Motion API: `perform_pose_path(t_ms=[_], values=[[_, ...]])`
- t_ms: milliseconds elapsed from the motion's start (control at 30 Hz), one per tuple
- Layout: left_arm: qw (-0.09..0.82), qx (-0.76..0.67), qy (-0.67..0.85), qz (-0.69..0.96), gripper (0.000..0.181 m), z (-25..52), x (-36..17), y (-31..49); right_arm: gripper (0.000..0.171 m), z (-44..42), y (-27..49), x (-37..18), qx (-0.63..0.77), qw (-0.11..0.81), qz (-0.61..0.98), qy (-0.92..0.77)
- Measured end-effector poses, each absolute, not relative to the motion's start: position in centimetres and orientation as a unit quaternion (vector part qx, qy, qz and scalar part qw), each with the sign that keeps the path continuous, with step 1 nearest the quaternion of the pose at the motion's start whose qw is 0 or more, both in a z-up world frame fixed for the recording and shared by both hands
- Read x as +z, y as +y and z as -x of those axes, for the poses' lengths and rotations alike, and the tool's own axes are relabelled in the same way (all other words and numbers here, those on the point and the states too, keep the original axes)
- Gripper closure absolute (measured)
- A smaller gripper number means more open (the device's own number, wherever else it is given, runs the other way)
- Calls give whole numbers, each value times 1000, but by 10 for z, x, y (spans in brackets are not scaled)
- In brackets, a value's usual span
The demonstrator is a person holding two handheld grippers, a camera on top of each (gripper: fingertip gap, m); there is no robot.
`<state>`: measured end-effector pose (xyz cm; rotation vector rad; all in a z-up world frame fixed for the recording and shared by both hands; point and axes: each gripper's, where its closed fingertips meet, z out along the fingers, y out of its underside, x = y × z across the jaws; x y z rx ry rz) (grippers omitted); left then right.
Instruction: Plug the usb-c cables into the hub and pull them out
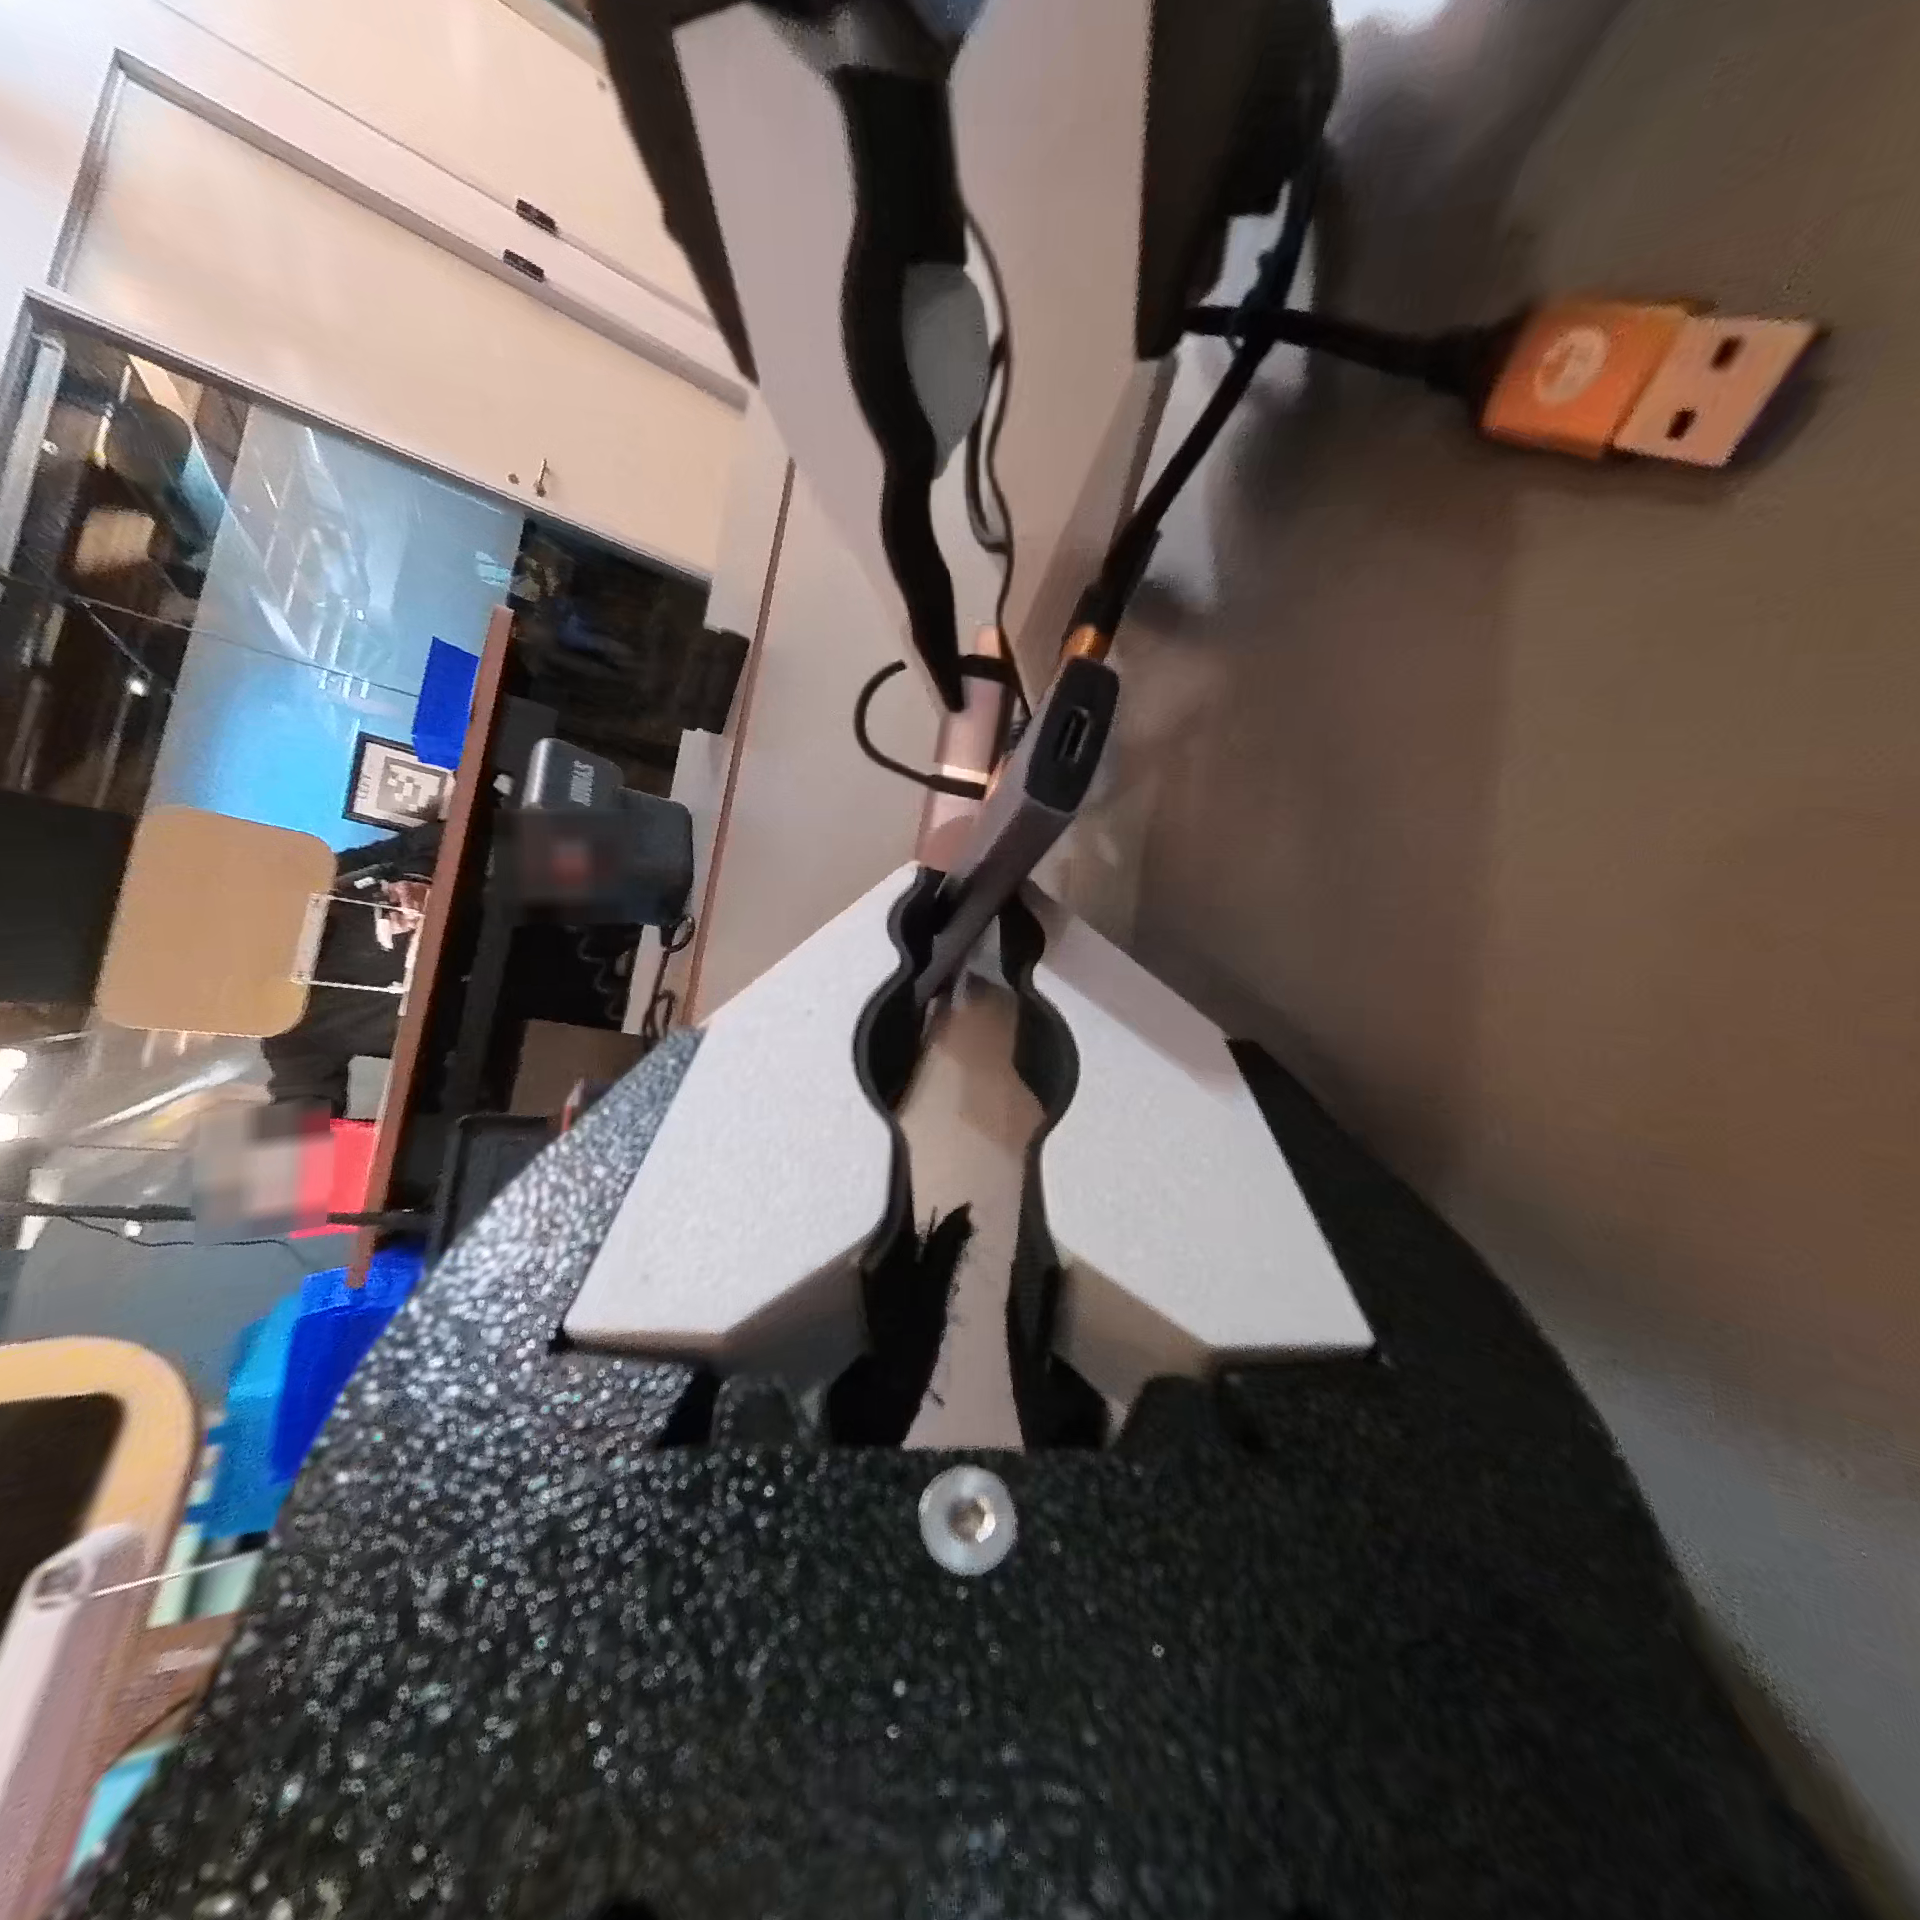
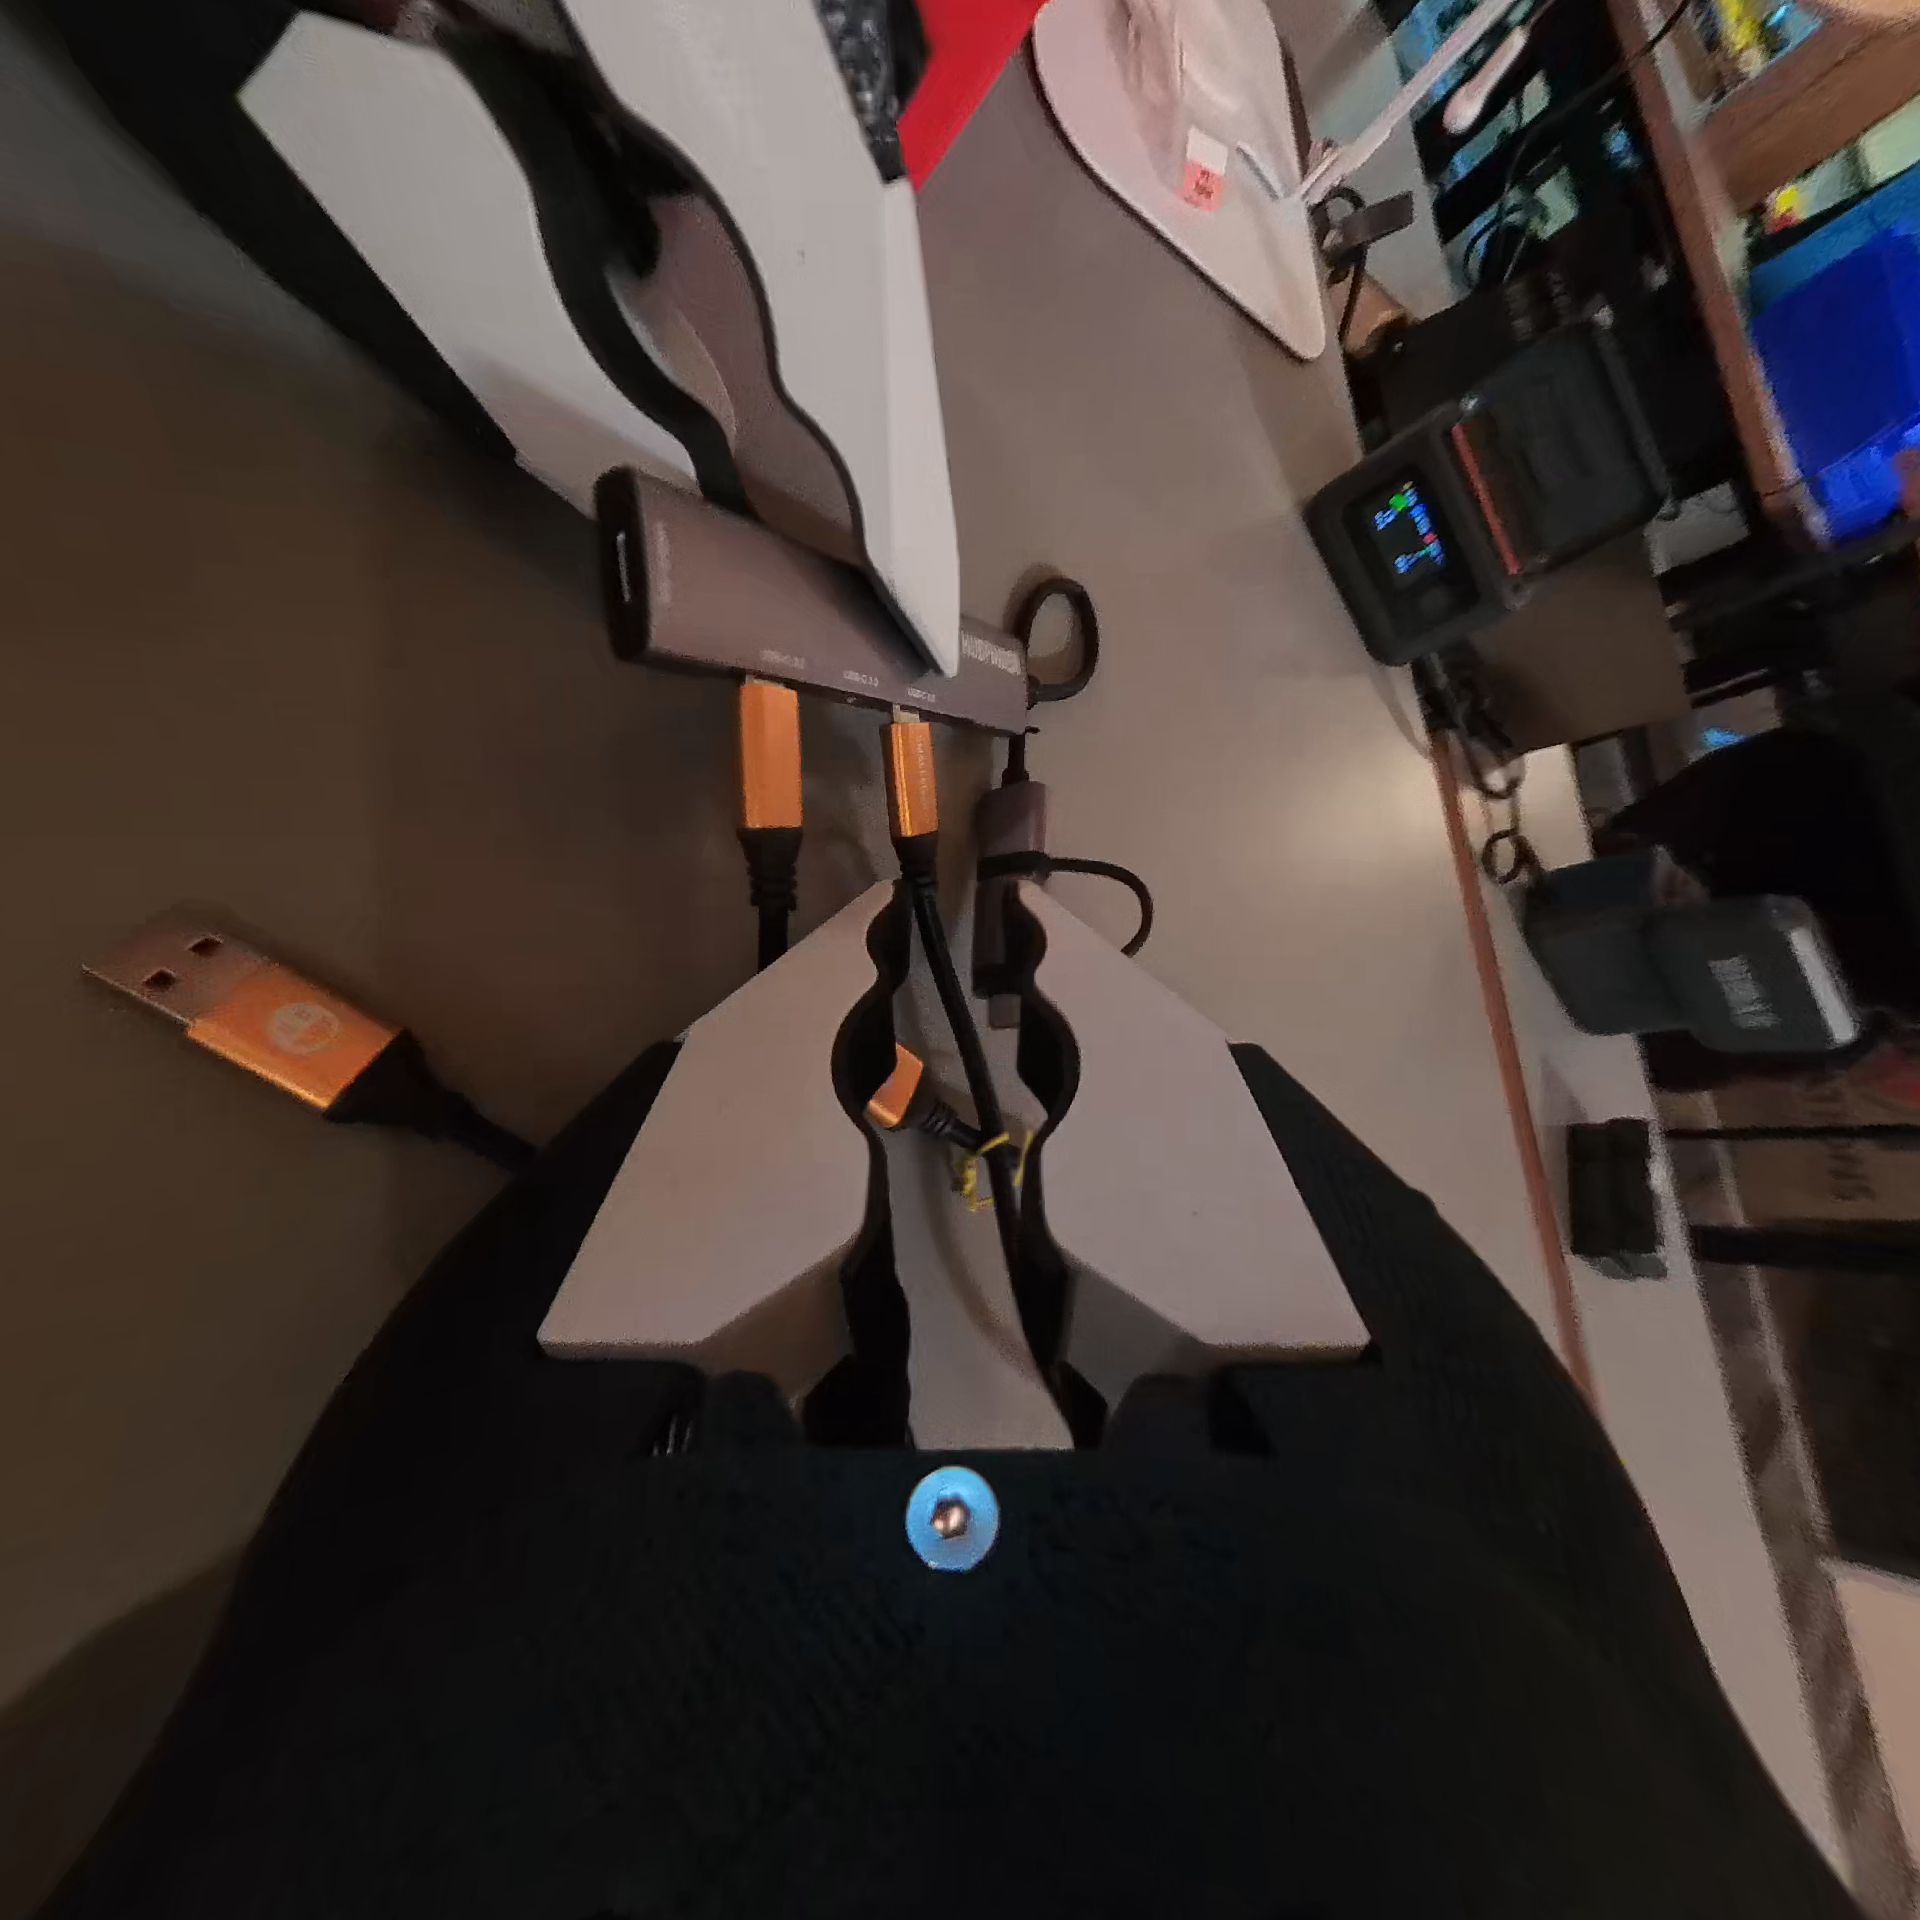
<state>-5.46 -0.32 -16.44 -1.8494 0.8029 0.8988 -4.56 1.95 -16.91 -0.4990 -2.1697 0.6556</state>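
Note:
A grey hub (image 2: 717, 592) lies on the grey table (image 2: 1143, 520). My left gripper (image 1: 971, 888) is shut on one end of the hub (image 1: 1039, 790). One of its white fingers (image 2: 894, 436) covers part of the hub in the right wrist view. Two orange USB-C plugs sit in the hub's side ports: one at the left (image 2: 769, 758), one at the right (image 2: 909, 779) with a little metal showing. My right gripper (image 2: 958, 891) is slightly open just behind the right plug, its black cable (image 2: 961, 997) running between the fingers. An orange USB-A plug (image 2: 249, 1018) lies loose at the left.
The hub's own short cable ends in a grey plug (image 2: 1003, 831) beside my right fingers. Another orange plug (image 2: 896, 1091) and a yellow tie (image 2: 982, 1164) lie under them. A white pad (image 2: 1174, 156), a black device with a small screen (image 2: 1455, 540) and black boxes (image 2: 1714, 977) line the table's far edge. My left and right fingertips are right by each other.

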Motion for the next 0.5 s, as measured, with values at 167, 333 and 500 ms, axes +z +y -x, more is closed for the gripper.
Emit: perform_pose_path(t_ms=[167, 333, 500], values=[[495, 324, 281, 756, 172, 59, -153, -6, 156, 48, 24, -128, 307, 471, 189, -805], [542, 260, 216, 770, 173, 63, -142, -8, 147, 27, 23, -66, 487, 453, 211, -716], [614, 144, 80, 772, 174, 75, -118, -13, 113, 6, 15, -29, 536, 479, 183, -671]])
